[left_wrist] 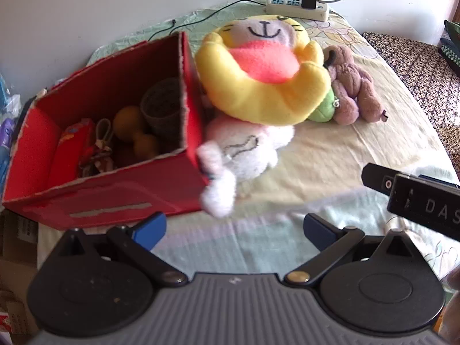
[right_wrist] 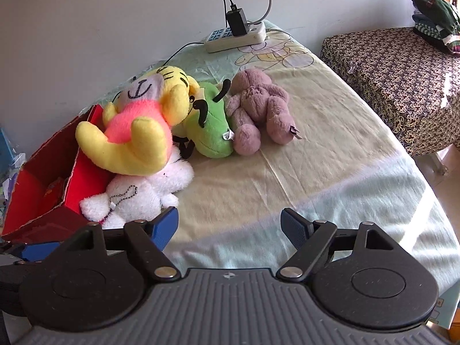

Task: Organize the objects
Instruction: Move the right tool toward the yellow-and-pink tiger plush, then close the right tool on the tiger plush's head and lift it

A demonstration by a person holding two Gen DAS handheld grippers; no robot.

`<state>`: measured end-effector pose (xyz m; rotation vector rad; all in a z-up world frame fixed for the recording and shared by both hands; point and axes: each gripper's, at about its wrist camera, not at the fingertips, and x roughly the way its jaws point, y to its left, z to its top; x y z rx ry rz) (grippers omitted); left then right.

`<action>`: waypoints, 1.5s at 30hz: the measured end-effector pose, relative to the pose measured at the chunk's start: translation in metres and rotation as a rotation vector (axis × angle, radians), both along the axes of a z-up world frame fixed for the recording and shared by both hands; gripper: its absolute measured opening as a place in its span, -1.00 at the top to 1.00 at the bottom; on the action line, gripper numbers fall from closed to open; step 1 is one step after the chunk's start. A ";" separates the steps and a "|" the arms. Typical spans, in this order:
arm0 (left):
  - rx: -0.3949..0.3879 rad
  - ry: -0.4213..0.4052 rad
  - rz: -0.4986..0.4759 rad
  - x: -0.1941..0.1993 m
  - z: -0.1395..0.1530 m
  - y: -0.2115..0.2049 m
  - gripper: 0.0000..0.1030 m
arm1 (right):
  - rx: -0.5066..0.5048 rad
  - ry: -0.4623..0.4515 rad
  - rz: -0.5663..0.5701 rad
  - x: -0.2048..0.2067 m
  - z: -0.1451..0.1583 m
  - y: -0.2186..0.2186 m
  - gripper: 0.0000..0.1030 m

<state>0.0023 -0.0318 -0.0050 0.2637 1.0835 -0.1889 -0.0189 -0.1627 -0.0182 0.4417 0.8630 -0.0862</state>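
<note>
Ahead of both claws spreads a table under a pale yellow and green cloth (right_wrist: 330, 155), the largest thing in view. Forward and left of the left gripper (left_wrist: 234, 228), just past its left fingertip, stands an open red cardboard box (left_wrist: 115, 198) holding a woven brown cup, two round yellowish-brown shapes, a loop of cord and some red packaging. Against the box's right wall, forward of the left gripper, a yellow plush toy (left_wrist: 267, 92) with a pink belly lies on top of a white fluffy plush (left_wrist: 241, 155), whose paw reaches down toward the gap between the left gripper's fingers without touching them. In the right wrist view the white plush, with a bead chain on it, sits just beyond the left fingertip of the right gripper (right_wrist: 228, 227). Farther ahead, a mauve plush bear (right_wrist: 258, 109) lies on the cloth, touching a green plush (right_wrist: 212, 126) wedged between it and the yellow toy. At the far edge rests a white power strip (right_wrist: 238, 38) with a black charger plugged in.

Both grippers have their blue-tipped fingers spread wide, gripping nothing.
</note>
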 end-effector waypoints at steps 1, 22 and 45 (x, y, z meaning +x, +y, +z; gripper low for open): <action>0.000 0.003 0.003 0.000 -0.001 -0.004 -0.97 | 0.007 -0.003 0.008 0.002 -0.001 -0.005 -0.54; -0.214 -0.067 -0.142 0.017 -0.007 -0.096 -0.91 | 0.146 -0.072 0.051 0.079 -0.026 -0.132 -0.14; -0.270 -0.263 -0.074 0.080 0.040 -0.051 -0.97 | 0.775 0.002 0.416 0.173 -0.052 -0.075 -0.21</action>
